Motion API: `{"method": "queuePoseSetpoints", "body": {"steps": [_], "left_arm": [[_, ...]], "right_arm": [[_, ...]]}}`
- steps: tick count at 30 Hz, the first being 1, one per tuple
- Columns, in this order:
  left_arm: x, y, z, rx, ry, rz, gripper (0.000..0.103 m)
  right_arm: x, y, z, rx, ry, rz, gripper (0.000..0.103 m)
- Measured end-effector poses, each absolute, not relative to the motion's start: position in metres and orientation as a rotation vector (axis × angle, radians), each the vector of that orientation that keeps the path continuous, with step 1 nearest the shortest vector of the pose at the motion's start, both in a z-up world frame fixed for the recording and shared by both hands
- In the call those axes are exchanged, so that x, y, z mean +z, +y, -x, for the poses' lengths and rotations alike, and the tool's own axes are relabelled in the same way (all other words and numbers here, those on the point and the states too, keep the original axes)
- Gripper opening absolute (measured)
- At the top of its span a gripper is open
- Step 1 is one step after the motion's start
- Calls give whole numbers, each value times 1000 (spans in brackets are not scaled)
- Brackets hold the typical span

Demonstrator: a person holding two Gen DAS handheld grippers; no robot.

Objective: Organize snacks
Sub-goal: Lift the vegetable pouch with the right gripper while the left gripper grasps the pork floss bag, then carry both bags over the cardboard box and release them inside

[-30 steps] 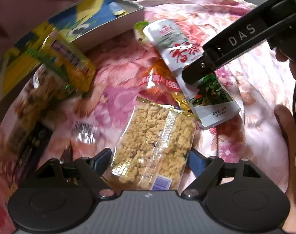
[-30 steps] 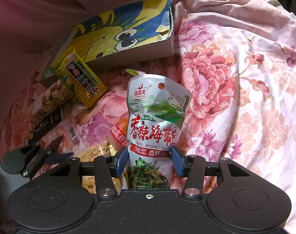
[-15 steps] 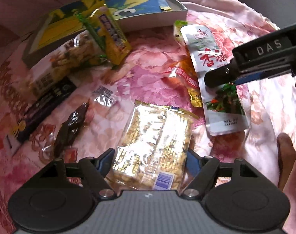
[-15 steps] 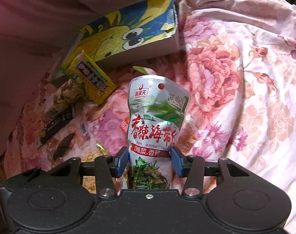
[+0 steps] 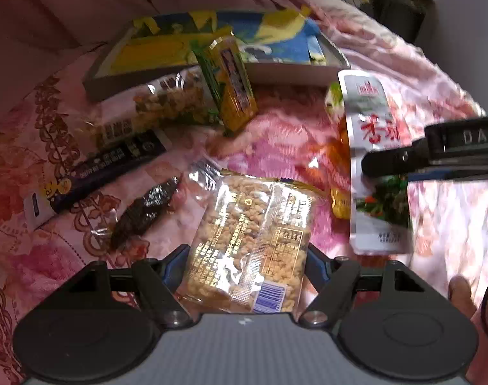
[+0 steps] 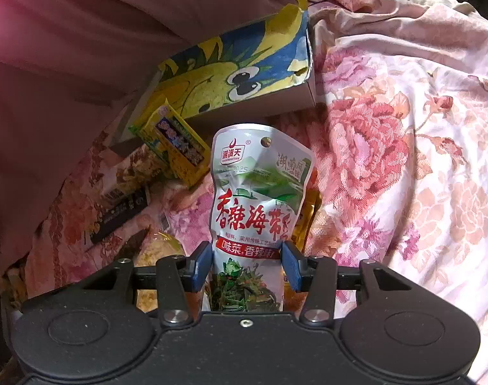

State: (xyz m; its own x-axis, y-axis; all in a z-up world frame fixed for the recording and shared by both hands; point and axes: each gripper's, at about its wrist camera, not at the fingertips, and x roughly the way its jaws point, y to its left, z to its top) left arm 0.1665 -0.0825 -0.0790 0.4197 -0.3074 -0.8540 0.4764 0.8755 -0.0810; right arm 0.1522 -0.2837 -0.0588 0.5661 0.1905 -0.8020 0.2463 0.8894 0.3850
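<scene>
Clear plastic of the crumble-snack packet (image 5: 253,243) is now gripped between the pads of the left tool (image 5: 245,264), which has been rolled level and raised slightly off the bed (image 5: 276,138). The seaweed pouch (image 6: 257,199) is held clamped in the right tool (image 6: 245,264), as before. With both packets gripped near the front, transfer to the painted box (image 6: 240,73) at the far side appears to be next.

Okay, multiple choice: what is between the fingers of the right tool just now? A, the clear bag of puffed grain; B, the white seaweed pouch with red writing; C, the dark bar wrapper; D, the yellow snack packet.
B: the right tool has its blue pads pressed on either side of the white seaweed pouch, while the yellow snack packet lies farther off by the box.
</scene>
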Motion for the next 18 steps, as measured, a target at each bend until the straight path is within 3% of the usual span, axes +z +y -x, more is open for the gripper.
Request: {"method": "queuePoseSetpoints", "body": {"steps": [18], "left_arm": [[-33, -72, -186, -421, 780, 54, 77]], "right_arm": [[-19, -298, -163, -21, 751, -506, 50]]}}
